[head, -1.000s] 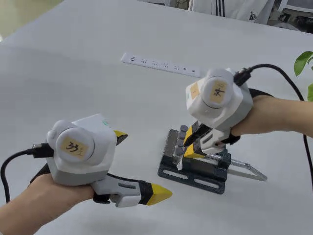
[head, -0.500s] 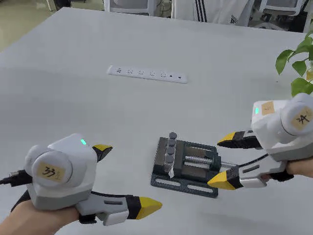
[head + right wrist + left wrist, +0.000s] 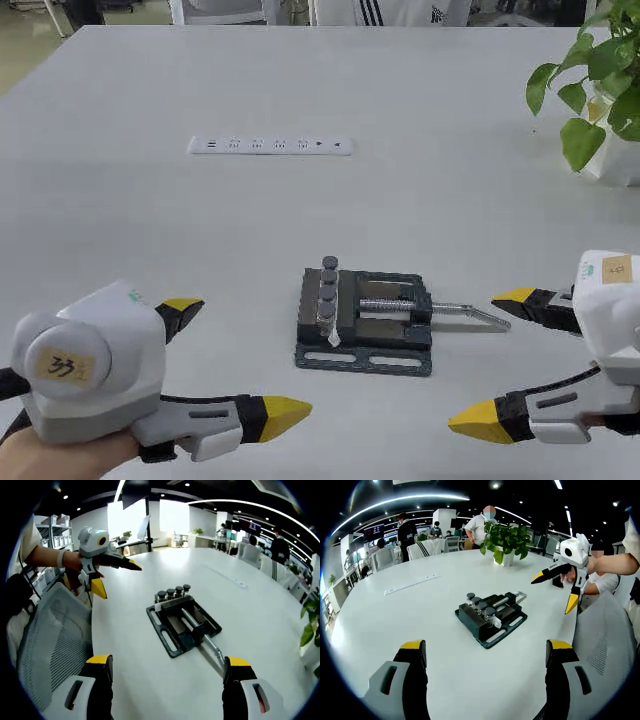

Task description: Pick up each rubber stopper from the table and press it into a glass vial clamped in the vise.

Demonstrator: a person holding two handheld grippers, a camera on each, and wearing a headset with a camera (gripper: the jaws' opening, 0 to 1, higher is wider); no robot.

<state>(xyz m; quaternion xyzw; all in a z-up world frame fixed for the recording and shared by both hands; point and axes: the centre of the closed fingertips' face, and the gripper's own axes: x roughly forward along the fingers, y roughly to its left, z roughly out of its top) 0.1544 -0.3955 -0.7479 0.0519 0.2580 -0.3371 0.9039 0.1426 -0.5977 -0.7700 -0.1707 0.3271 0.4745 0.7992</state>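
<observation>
Two pairs of jaws, spread wide and empty: left gripper (image 3: 240, 355) lower left, right gripper (image 3: 492, 360) lower right, tips toward centre. Between them, vise (image 3: 385, 330) clamping four vials (image 3: 327, 312) with dark stoppers (image 3: 330, 263) in place. White table (image 3: 420, 120); power strip (image 3: 270, 146) upper left; plant (image 3: 590, 80) upper right.

In the head view the right gripper (image 3: 492, 359) is cut off by the right edge and the left gripper (image 3: 238, 356) by the bottom-left corner. The plant (image 3: 585, 70) is cropped at the top right. The vials (image 3: 327, 310) are largely hidden inside the vise (image 3: 390, 340); how deep their stoppers (image 3: 329, 263) sit cannot be told.
</observation>
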